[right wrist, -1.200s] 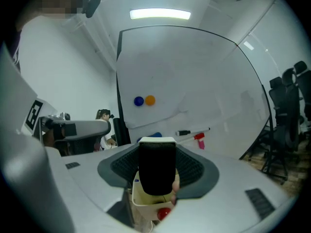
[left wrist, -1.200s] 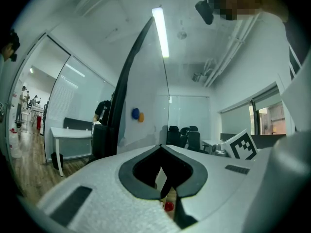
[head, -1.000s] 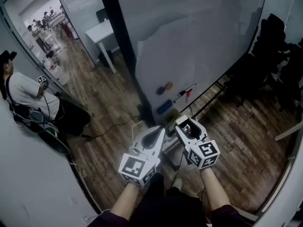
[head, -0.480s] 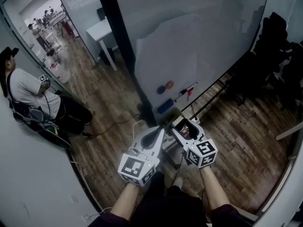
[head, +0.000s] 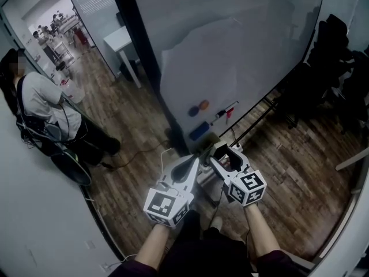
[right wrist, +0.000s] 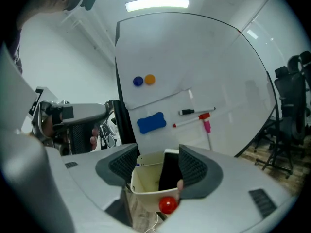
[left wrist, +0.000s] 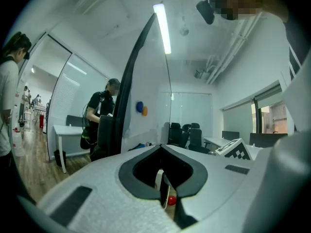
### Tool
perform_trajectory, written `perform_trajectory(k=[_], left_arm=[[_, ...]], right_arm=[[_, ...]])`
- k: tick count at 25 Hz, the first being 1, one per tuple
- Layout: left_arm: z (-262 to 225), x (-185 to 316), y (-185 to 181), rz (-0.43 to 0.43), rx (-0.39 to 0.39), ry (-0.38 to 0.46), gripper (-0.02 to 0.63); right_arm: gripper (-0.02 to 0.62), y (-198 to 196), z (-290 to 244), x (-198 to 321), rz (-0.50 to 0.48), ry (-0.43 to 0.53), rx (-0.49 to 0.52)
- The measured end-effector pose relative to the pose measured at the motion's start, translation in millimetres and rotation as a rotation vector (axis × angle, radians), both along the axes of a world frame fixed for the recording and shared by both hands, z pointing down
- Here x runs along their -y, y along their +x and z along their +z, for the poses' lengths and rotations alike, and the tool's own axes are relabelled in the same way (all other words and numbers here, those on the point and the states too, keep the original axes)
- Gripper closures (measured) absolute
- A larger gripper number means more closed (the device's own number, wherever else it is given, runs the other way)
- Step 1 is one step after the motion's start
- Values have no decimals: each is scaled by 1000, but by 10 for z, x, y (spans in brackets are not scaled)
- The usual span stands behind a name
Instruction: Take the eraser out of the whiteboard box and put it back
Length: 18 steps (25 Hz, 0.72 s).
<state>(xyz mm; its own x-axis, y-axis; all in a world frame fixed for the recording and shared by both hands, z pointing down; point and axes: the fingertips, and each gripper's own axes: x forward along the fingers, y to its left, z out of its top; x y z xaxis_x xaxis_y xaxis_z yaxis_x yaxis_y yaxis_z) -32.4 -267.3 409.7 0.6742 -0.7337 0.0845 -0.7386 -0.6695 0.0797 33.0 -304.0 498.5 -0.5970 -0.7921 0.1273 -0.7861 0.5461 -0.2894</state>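
The head view looks steeply down from above the person's forearms [head: 259, 235] onto the wooden floor [head: 138, 126] and the foot of the whiteboard [head: 230, 51]. The left gripper view sits low and level, seeing the whiteboard nearly edge-on. The right gripper view faces it squarely from near, just over a box [right wrist: 146, 178]. All three catch the two round magnets [head: 198, 108].
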Motion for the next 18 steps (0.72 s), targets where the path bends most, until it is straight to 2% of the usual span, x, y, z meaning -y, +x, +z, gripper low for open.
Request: perform_trajectory(k=[6,10,18], left_arm=[[-152,21,49,-1,-6,23,601],[-259,10,122,20,-22,45,601],[-563,-23,210,32,-28,107,601]], right_arm=[[347,53,-411,-89,-16,42,58],[422,135,-793,-198,-2,122,92],[496,241,-1444,-406,10,278,102]])
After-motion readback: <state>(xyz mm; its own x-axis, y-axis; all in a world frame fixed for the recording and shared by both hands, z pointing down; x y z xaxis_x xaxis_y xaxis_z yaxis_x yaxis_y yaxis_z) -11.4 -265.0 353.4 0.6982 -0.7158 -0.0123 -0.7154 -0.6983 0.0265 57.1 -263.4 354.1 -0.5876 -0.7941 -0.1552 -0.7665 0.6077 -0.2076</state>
